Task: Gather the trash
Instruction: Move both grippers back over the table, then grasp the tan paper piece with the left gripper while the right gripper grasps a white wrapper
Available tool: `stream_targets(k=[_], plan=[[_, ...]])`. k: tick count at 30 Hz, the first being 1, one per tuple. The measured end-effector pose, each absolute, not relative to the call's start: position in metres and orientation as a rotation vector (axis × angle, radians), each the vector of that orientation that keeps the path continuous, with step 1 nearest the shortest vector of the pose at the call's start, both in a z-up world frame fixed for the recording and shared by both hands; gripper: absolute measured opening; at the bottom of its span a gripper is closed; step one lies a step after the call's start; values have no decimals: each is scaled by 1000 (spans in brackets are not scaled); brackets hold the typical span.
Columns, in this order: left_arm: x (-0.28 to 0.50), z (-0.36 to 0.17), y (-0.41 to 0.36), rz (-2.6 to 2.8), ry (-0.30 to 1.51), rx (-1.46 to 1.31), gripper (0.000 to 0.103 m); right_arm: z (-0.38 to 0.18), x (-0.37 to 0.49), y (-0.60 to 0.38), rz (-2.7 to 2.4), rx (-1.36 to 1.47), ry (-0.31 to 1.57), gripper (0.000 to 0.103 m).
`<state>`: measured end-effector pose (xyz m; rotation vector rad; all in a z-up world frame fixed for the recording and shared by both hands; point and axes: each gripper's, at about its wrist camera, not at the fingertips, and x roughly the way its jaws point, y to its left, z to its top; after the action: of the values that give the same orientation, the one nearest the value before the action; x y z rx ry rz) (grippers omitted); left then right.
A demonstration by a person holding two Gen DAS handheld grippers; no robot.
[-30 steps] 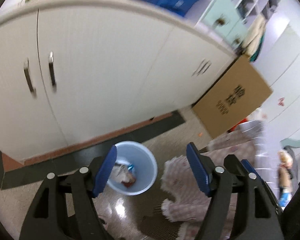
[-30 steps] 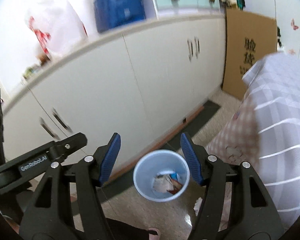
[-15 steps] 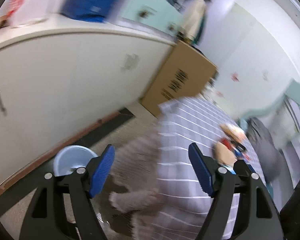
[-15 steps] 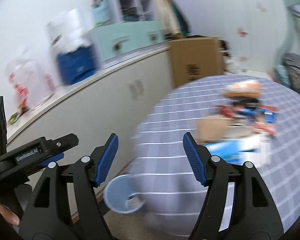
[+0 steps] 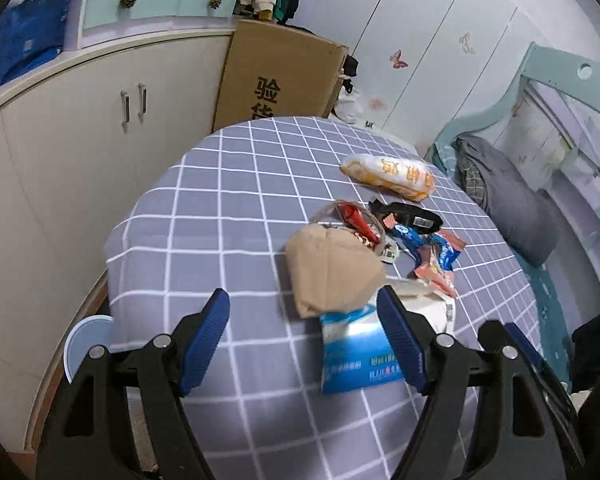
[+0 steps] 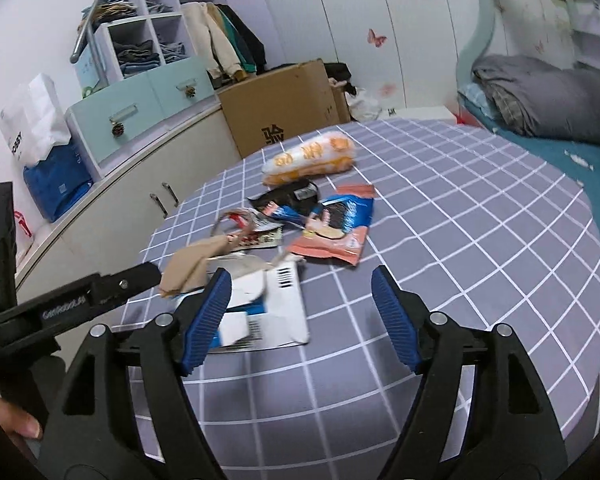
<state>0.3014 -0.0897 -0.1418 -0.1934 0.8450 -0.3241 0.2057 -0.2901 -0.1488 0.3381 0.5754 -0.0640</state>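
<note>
Trash [image 5: 352, 276] now lying before us on checked tablecloth [image 5: 220, 216], bin [image 5: 85, 344] dropping to floor at left edge. We are holding left gripper [image 5: 304, 336] and right gripper [image 6: 300, 312] spread, empty. We are swinging from bin to pile; next pickup likely blue-white packet [image 5: 360, 348].

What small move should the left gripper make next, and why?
Probably lower the left gripper onto the blue-and-white packet. Its jaws are open and empty, and this packet is the nearest trash on the checked tablecloth, lying partly between them.
</note>
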Motion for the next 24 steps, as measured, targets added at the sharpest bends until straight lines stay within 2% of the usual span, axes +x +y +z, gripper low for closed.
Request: stream_targets(k=[5,6,7,9,10,11,13,24], plan=[[319,-155,-101,-308,866,-165,74,-158,212,-300,-49,376,609,73],[322,-157,-101,-306,872,-164,71,-159,214,-302,-33,392,618,73],[325,-158,-102,-320,877,-167,54,-160,215,-303,-27,400,620,73],[327,-159,-103,-359,891,-166,32,-159,216,-304,-22,403,628,74],[327,-159,-103,-372,890,-170,15,-160,218,-303,-10,403,637,75],[326,-158,-102,-381,882,-176,9,-160,220,-302,0,403,648,75],[320,-155,-100,-402,860,-192,5,-162,224,-301,28,422,666,75],[268,-125,-55,-310,670,-211,4,-169,244,-286,124,473,739,77]])
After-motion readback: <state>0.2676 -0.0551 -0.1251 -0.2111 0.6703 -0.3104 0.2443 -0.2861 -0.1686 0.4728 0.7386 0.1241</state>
